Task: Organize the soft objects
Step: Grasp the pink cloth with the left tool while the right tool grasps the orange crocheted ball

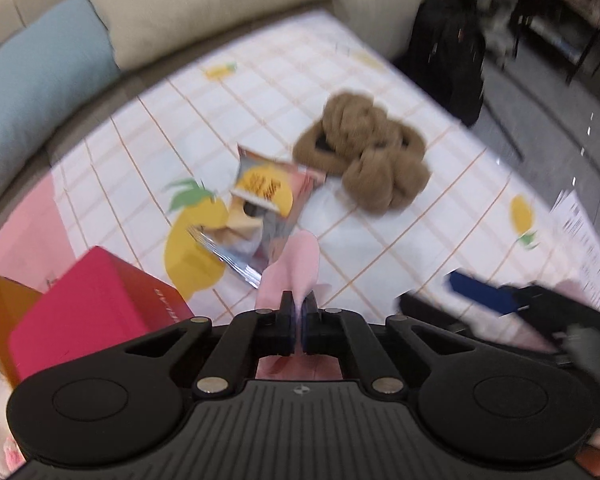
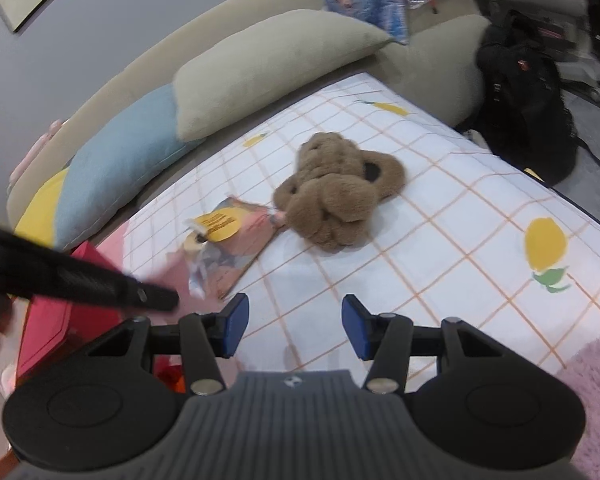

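Observation:
My left gripper is shut on a pale pink soft cloth, which sticks up from between its pads above the checked bedsheet. Just beyond it lies a crinkled snack packet, and farther off a brown plush toy. In the right wrist view my right gripper stands open over the sheet with nothing between its blue pads. The plush toy and packet lie ahead of it. The left gripper's black body crosses the left side there, blurred.
A red box stands at the near left. A beige pillow and a blue pillow lean along the bed's far edge. A black backpack sits on the floor to the right. A fluffy pink thing lies at the near right.

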A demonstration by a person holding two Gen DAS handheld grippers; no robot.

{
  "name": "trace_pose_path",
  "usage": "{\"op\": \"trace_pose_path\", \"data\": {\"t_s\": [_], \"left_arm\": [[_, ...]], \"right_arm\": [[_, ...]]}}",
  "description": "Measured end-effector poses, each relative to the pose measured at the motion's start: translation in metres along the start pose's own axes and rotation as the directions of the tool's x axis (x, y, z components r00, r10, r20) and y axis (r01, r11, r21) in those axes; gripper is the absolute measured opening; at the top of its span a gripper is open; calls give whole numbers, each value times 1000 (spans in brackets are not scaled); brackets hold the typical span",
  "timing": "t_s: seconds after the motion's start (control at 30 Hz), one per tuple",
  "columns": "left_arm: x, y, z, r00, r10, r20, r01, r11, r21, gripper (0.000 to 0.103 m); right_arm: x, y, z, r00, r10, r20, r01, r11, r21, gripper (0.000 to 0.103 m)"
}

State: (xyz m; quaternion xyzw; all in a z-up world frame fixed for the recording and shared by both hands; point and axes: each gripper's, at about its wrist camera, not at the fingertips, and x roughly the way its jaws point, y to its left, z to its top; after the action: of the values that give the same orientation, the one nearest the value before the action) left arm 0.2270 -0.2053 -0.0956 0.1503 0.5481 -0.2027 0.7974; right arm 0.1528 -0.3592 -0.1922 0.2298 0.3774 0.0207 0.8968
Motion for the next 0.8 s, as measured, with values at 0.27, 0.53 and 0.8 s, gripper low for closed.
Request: {"op": "trace_pose_path", "data": {"t_s": [0.27,0.53,0.8], "left_arm": [[-51,9,-29,994,0,113,11,995,-95,3],[-56,25,-71,996,19,89,-2,983,-184,3],[-56,38,-99,998,1,63,15,967,-255,3]], "right_arm": [[0,32,-11,993,110,-48,-117,978,-172,52],[16,70,-32,978,144,-151,-191,910,-367,52],[37,85,-47,969,106,-221,-198,870,-451,52]]}}
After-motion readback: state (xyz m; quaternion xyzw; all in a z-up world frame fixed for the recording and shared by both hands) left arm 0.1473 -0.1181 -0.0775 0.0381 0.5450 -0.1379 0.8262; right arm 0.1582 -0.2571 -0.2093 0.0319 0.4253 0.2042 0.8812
